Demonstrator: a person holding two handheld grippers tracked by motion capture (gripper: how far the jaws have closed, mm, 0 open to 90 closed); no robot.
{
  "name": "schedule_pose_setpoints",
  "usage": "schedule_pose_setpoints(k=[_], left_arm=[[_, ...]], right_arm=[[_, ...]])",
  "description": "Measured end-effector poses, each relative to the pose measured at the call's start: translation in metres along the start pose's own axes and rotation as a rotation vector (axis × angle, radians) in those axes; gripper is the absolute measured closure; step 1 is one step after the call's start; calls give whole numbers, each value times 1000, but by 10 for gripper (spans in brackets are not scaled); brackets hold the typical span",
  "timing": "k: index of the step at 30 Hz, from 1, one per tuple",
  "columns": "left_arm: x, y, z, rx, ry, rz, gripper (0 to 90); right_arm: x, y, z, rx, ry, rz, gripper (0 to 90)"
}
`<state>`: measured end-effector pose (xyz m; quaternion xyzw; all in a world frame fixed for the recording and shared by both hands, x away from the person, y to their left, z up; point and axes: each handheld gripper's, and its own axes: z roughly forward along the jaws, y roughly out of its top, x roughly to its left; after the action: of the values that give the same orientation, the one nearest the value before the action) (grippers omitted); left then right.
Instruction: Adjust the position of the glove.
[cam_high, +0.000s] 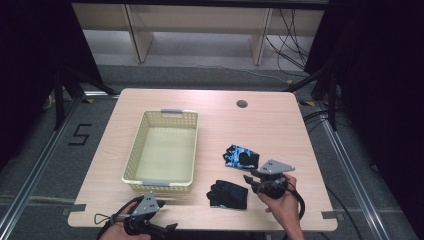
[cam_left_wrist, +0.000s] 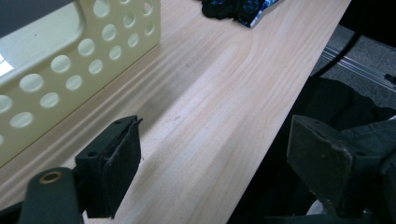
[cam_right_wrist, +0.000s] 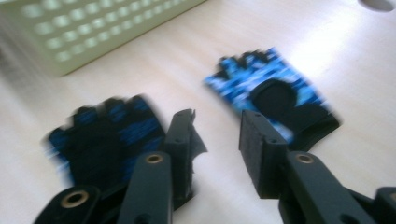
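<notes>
Left gripper (cam_high: 170, 228) is held at the table's (cam_high: 280, 125) near edge by its near left corner, jaws spread wide with nothing between. Right gripper (cam_high: 250, 181) is held above the near right part, jaws parted and empty. Darker glove (cam_high: 227, 194) is seen flat near the near edge; blue-patterned glove (cam_high: 242, 156) just beyond, apart. Perforated basket (cam_high: 162, 186) is placed left of centre.
</notes>
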<state>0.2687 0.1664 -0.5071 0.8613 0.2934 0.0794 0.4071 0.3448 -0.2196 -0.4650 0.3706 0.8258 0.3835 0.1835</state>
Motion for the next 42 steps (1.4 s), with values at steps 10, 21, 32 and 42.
schedule_pose_setpoints(k=[10,21,32,42], left_arm=[[-2,-1,-1,6,-12,-15,174],[-1,-1,0,-4,-12,-3,174],[-2,-1,1,13,-10,-15,173],[-1,0,0,5,-12,6,174]], right_arm=[[-34,15,42,64,28,-1,606],[-39,18,61,137,45,-49,617],[-45,14,77,164,49,-147,852],[-50,23,64,76,54,-171,870]])
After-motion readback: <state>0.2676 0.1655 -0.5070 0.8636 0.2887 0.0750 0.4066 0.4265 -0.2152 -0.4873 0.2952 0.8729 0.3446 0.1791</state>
